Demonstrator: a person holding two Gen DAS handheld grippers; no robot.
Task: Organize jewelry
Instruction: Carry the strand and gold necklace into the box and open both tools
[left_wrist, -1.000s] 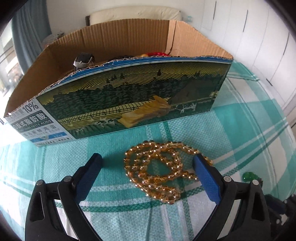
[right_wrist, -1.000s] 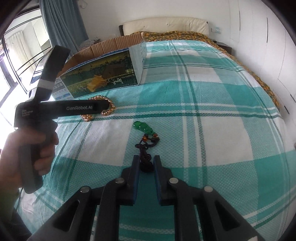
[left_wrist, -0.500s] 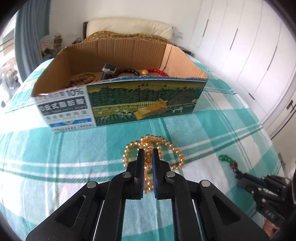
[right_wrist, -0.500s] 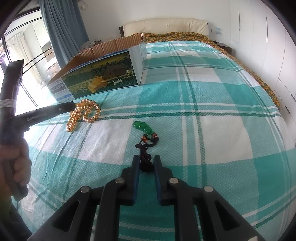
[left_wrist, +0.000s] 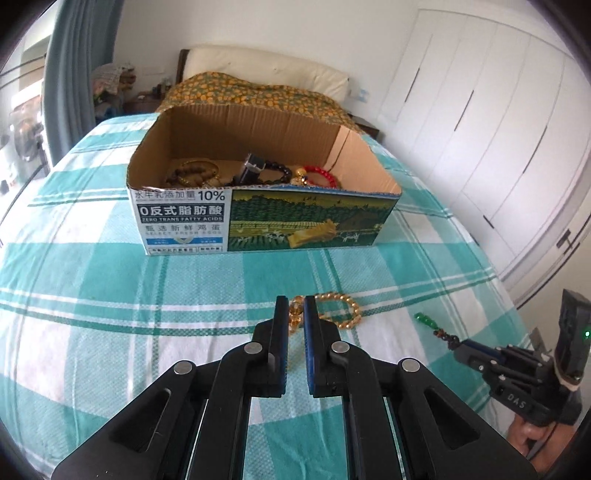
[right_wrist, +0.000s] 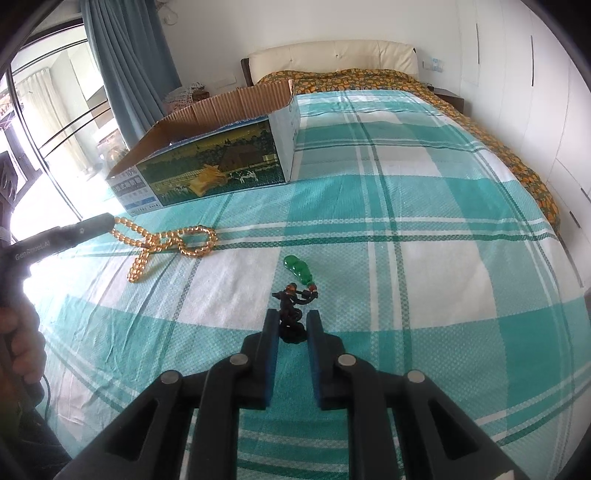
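Was home bedroom: bed (right_wrist: 424, 206) with teal plaid sheet, padded cream headboard (right_wrist: 332, 59), white wardrobe doors (left_wrist: 498, 140), blue curtain (right_wrist: 122, 66) by window.

The cardboard box's (right_wrist: 207, 155) near wall hides its contents from the right wrist view; the left gripper's fingers (left_wrist: 281, 325) cover part of the golden bead necklace (left_wrist: 340, 310).

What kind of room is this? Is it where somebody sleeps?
Most likely a bedroom. There is a big bed under a teal checked sheet, a padded headboard against the far wall, and white wardrobe doors along one side.
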